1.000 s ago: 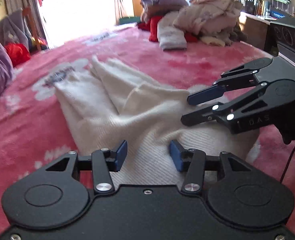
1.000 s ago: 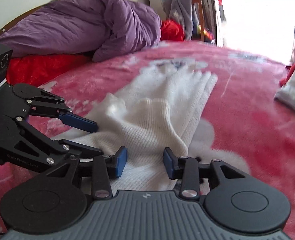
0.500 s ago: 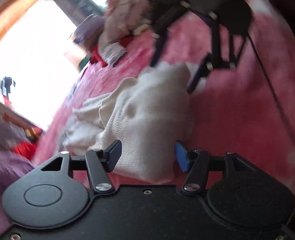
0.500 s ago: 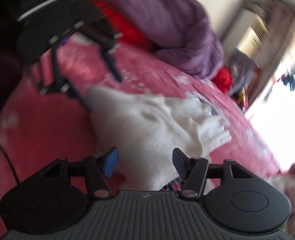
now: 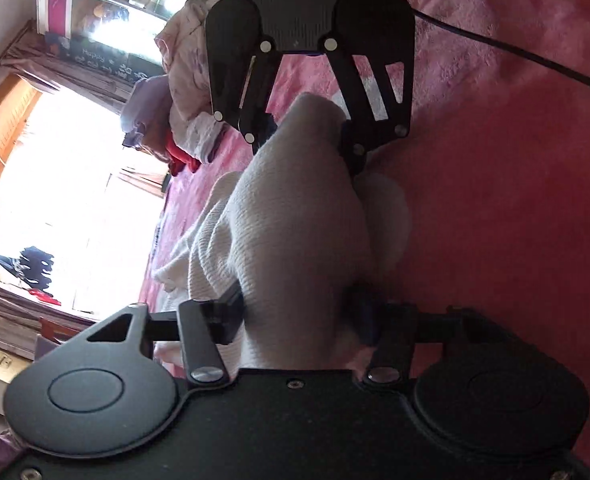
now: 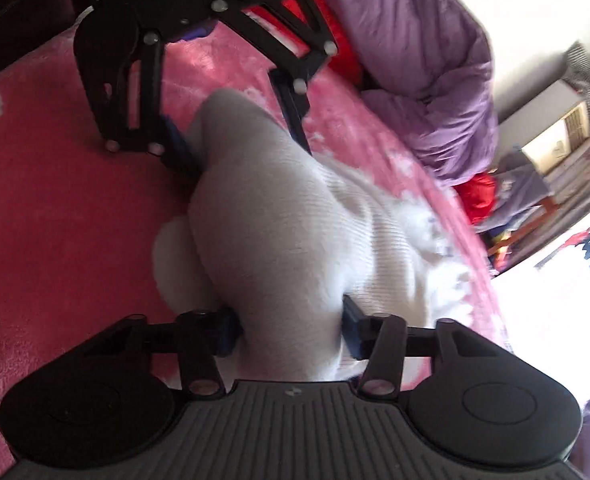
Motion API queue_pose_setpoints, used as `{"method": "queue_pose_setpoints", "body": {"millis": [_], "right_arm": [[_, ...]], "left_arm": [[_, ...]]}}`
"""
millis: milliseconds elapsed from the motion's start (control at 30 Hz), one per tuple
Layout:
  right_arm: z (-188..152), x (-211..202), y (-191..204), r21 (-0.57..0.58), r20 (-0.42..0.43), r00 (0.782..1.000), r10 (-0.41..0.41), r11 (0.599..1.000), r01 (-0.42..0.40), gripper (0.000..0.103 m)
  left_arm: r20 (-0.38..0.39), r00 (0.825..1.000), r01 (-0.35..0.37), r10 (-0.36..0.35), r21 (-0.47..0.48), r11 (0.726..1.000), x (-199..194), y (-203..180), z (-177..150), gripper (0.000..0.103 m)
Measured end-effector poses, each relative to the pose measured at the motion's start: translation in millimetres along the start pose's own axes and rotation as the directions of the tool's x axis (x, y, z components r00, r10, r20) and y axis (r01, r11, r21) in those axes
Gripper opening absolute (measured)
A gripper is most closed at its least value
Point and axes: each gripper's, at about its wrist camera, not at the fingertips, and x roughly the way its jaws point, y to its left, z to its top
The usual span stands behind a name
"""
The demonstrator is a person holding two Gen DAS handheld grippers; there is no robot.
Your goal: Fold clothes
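Left wrist view: the left claw (image 5: 295, 312) is closing on a bunched fold of the white knit garment (image 5: 295, 216), which lies on the pink bed cover (image 5: 495, 200); the right claw (image 5: 307, 136) grips its far end.

Right wrist view: the right claw (image 6: 291, 328) is closing on the garment (image 6: 279, 232), pads against the fabric; the left claw (image 6: 239, 136) holds the far end.

White ribbed knit garment (image 5: 295, 224) lies on a pink fleece blanket (image 5: 495, 200), one edge gathered into a raised, rounded fold. The remainder trails flat and rumpled toward the window side; garment type apparently a sweater, view blurred
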Motion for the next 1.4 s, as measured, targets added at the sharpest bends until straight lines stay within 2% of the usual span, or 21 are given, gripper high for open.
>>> {"method": "queue_pose_setpoints", "body": {"millis": [67, 167, 200, 333, 400, 467, 500, 567, 600, 667, 767, 867, 1000, 1067, 1133, 1167, 1200, 1233, 1300, 1367, 1400], "right_arm": [[1, -6, -4, 0.054, -0.012, 0.999, 0.038, 0.998, -0.037, 0.041], [5, -32, -3, 0.122, -0.020, 0.995, 0.094, 0.988, -0.091, 0.036], [6, -42, -2, 0.146, -0.023, 0.992, 0.127, 0.982, -0.122, 0.036], [8, -83, -1, 0.253, -0.026, 0.947, 0.320, 0.918, -0.304, 0.032], [9, -97, -9, 0.283, -0.016, 0.936, 0.350, 0.900, -0.332, 0.029], [9, -100, -24, 0.309, -0.007, 0.954, 0.301, 0.908, -0.284, 0.027], [10, -99, -30, 0.314, -0.009, 0.966, 0.257, 0.918, -0.241, 0.027], [11, -98, -33, 0.304, -0.007, 0.980, 0.198, 0.934, -0.186, 0.028], [12, -98, -33, 0.295, -0.002, 0.985, 0.174, 0.941, -0.166, 0.030], [12, -101, -21, 0.242, 0.002, 0.991, 0.132, 0.962, -0.129, 0.044], [1, -109, 8, 0.149, 0.012, 0.993, 0.116, 0.982, -0.117, 0.050], [-9, -111, 40, 0.044, 0.021, 0.997, 0.070, 0.997, -0.070, 0.054], [-5, -86, 33, 0.120, 0.046, 0.998, 0.053, 0.991, -0.058, 0.062], [-9, -68, 18, 0.197, 0.024, 0.995, 0.095, 0.976, -0.098, 0.078], [-11, -63, -4, 0.297, 0.021, 0.988, 0.151, 0.943, -0.150, 0.080], [-14, -64, -13, 0.349, 0.018, 0.986, 0.167, 0.923, -0.162, 0.079], [-17, -70, -20, 0.403, 0.026, 0.982, 0.189, 0.897, -0.183, 0.077], [-19, -77, -27, 0.457, 0.040, 0.978, 0.207, 0.866, -0.202, 0.074], [-28, -94, -38, 0.568, 0.111, 0.971, 0.214, 0.788, -0.239, 0.071], [-36, -108, -46, 0.656, 0.180, 0.961, 0.211, 0.702, -0.277, 0.058], [-35, -109, -46, 0.658, 0.186, 0.962, 0.200, 0.702, -0.273, 0.058]], "left_arm": [[-0.019, 0.999, 0.033, -0.033, -0.020, 0.999, -7, 3, 6, 0.039], [-0.034, 0.995, 0.090, -0.091, -0.032, 0.995, -32, 5, 15, 0.032], [-0.039, 0.989, 0.144, -0.146, -0.056, 0.988, -42, 8, 19, 0.032], [-0.014, 0.949, 0.309, -0.316, -0.163, 0.937, -76, 26, 30, 0.028], [-0.009, 0.951, 0.302, -0.309, -0.189, 0.935, -76, 39, 30, 0.025], [-0.004, 0.953, 0.294, -0.302, -0.214, 0.932, -77, 52, 30, 0.025], [-0.005, 0.962, 0.268, -0.275, -0.207, 0.941, -76, 50, 31, 0.025], [-0.007, 0.975, 0.215, -0.220, -0.192, 0.958, -75, 45, 31, 0.043], [0.008, 0.979, 0.200, -0.201, -0.173, 0.964, -78, 39, 30, 0.048], [0.027, 0.983, 0.182, -0.180, -0.122, 0.976, -83, 25, 26, 0.054], [0.040, 0.985, 0.168, -0.166, -0.048, 0.985, -90, 0, 17, 0.054], [0.063, 0.989, 0.137, -0.134, -0.046, 0.989, -88, -9, 13, 0.054], [0.068, 0.985, 0.159, -0.159, 0.009, 0.987, -75, -12, 20, 0.054], [0.048, 0.982, 0.187, -0.184, -0.070, 0.980, -61, -4, 20, 0.054], [0.061, 0.975, 0.223, -0.214, -0.253, 0.942, -58, 18, 16, 0.054], [0.079, 0.969, 0.247, -0.235, -0.361, 0.899, -59, 33, 14, 0.054], [0.119, 0.963, 0.268, -0.240, -0.473, 0.839, -63, 48, 10, 0.054], [0.159, 0.958, 0.287, -0.240, -0.576, 0.765, -66, 63, 6, 0.054], [0.217, 0.955, 0.297, -0.203, -0.713, 0.635, -69, 84, 1, 0.054], [0.242, 0.952, 0.307, -0.188, -0.748, 0.588, -65, 91, 8, 0.054], [0.224, 0.955, 0.296, -0.193, -0.741, 0.602, -60, 89, 13, 0.053]]}}
